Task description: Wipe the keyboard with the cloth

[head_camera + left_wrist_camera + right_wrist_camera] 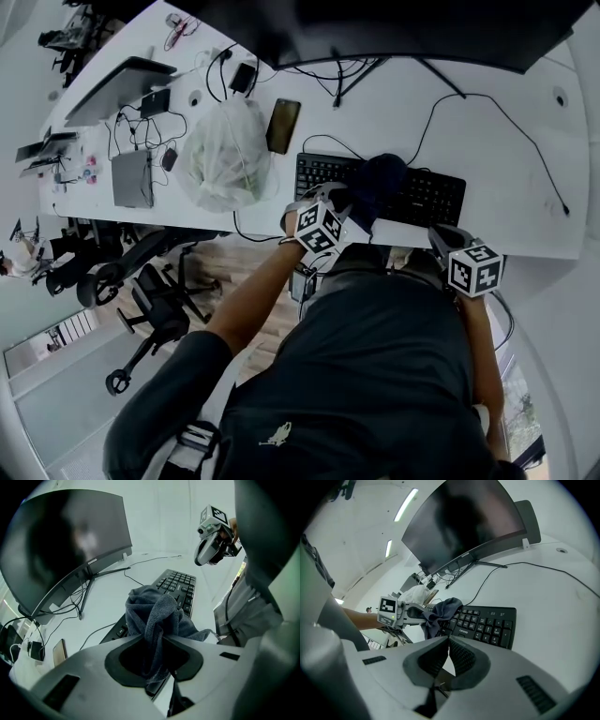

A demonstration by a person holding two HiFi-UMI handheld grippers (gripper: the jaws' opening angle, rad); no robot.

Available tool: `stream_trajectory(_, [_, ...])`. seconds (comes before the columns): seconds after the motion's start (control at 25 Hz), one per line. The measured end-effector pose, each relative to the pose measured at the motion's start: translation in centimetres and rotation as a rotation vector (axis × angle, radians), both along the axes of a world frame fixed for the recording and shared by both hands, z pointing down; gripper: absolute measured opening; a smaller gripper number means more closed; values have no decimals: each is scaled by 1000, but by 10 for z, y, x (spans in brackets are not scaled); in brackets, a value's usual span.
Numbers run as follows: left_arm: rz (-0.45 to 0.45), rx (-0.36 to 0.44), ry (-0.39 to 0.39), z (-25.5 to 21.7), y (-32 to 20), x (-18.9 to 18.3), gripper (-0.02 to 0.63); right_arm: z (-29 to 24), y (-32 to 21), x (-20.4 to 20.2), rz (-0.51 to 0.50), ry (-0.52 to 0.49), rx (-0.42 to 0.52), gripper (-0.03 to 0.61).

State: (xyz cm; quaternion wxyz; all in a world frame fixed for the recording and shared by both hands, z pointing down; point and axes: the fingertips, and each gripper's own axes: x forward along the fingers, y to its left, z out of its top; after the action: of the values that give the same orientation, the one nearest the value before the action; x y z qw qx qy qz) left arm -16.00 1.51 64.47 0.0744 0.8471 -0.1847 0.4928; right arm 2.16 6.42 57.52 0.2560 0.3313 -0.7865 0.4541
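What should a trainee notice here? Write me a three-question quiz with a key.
1. True or false: the left gripper has the cloth pinched in its jaws.
2. Beside the white bag lies: A) a phone B) a mug C) a stapler.
3. What do the right gripper's jaws hold?
Key: 1 true; 2 A; 3 nothing, they are closed and empty.

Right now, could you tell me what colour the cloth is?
The cloth is dark blue-grey; left gripper view.
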Motion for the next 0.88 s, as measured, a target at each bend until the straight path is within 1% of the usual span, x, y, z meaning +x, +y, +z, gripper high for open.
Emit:
stream_trajectory(0.08, [4,-5,-7,1,7,-5,81,-1,2,-2,2,0,10,9])
stream_trajectory(0.2, [40,-47,-39,6,37,-14,81,-5,4,-1,10,-1,18,9])
stream_trajectory(0.28, [33,-49,-44,2,45,-18,81,-8,3,5,16,4,21,9])
stream_trajectory(0.4, [-9,26,-8,-20,13,-10,81,-9,-5,13,18,18,20,9])
stream_trajectory(0.48, [-4,82,6,-28,-17,5,81,-7,-6,15,19,20,11,9])
stream_trajectory(0.6, [38,144,-20,-19,-54,23,81,-4,-7,8,3,16,1,9])
stream_trajectory(0.68, [53,157,-35,-8,-61,26,81,-3,-7,3,-9,13,-2,9])
stream_trajectory(0.76, [37,148,-25,-5,-52,21,81,-1,-6,2,-10,15,-8,9])
stream_trajectory(0.88, [20,74,-22,-3,-17,3,81,3,-3,7,10,24,-21,9])
